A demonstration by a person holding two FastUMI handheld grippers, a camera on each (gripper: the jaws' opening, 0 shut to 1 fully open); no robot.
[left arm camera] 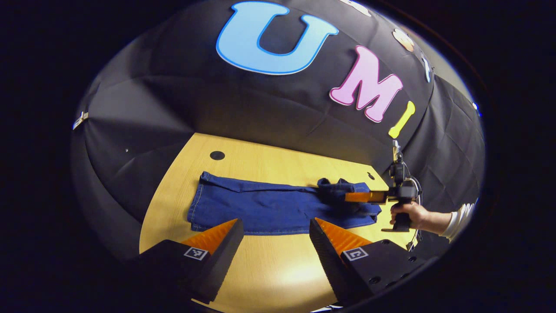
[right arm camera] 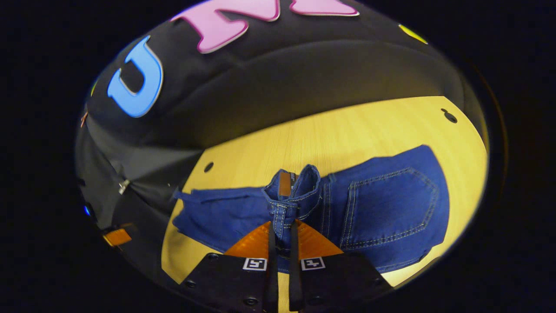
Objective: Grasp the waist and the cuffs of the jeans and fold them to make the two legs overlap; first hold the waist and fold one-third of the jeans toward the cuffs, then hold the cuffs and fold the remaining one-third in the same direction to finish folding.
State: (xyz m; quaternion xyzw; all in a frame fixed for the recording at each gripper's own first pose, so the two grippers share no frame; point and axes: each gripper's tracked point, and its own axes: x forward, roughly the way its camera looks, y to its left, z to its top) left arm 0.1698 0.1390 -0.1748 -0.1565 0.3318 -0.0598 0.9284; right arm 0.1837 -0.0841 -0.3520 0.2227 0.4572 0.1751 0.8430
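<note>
1. Jeans (left arm camera: 260, 206) lie flat along the wooden table (left arm camera: 269, 269), legs overlapped.
2. Right gripper (right arm camera: 281, 230) is clenched on the bunched waistband (right arm camera: 289, 191), lifting it slightly beside the back pocket (right arm camera: 391, 208).
3. Left gripper (left arm camera: 276, 234) hangs released, fingers spread, above the near hem.
</note>
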